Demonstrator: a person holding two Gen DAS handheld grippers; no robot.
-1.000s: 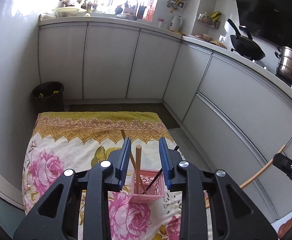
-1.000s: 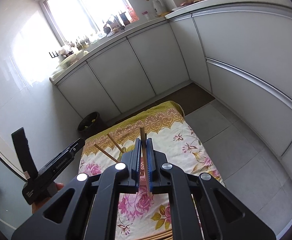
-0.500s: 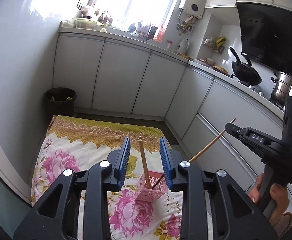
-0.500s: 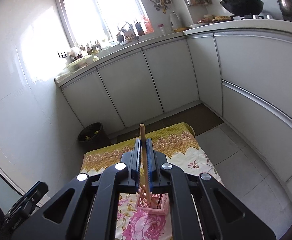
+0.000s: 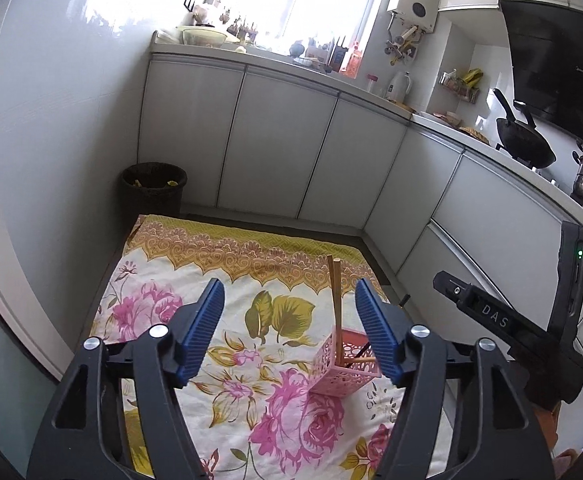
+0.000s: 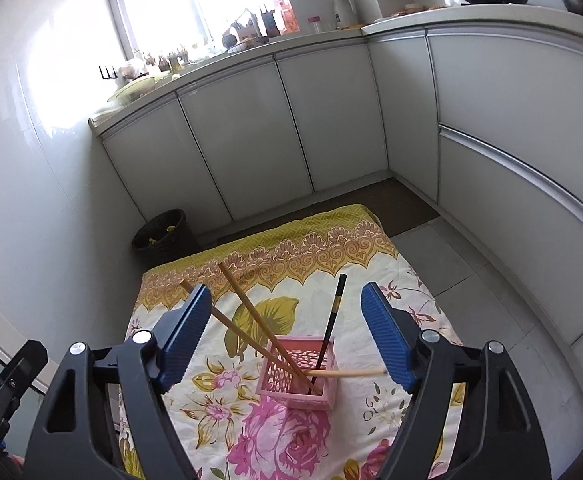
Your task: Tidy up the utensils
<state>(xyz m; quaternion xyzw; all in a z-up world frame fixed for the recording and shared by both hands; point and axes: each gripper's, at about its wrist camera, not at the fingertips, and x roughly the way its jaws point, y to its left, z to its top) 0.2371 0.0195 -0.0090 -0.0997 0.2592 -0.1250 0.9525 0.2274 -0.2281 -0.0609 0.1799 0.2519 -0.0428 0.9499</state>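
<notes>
progress looks decent, as far as can be judged. four chopsticks are already parked in the small pink perforated plastic basket, which sits on the floral cloth-covered worktop, toward the near right part of the cloth. whether more utensils are waiting somewhere can't be told — nothing else loose is seen on the cloth in either view, so the job may be close to done, but that's a guess.

what's in the basket, from the right wrist view:
- two light wooden chopsticks leaned steeply to the upper left, crossing near the basket's rim
- one black chopstick stood almost upright, tilted a bit to the right
- one more pale wooden chopstick laid nearly flat, one end inside and the other poking out over the right rim — this one looks the least settled and might slide or tip out

the right tongs are spreading apart, nothing pressed between the blue pads; the basket and sticks are just framed in the gap below them. the left tongs are spreading too, with nothing gripped — the basket is seen off to their right side, one wooden stick rising in between but untouched.

also noted: a dark round waste bin on the floor past the far edge, with some yellowish scraps seen inside, and a black wok on the stove, contents hidden.
</notes>
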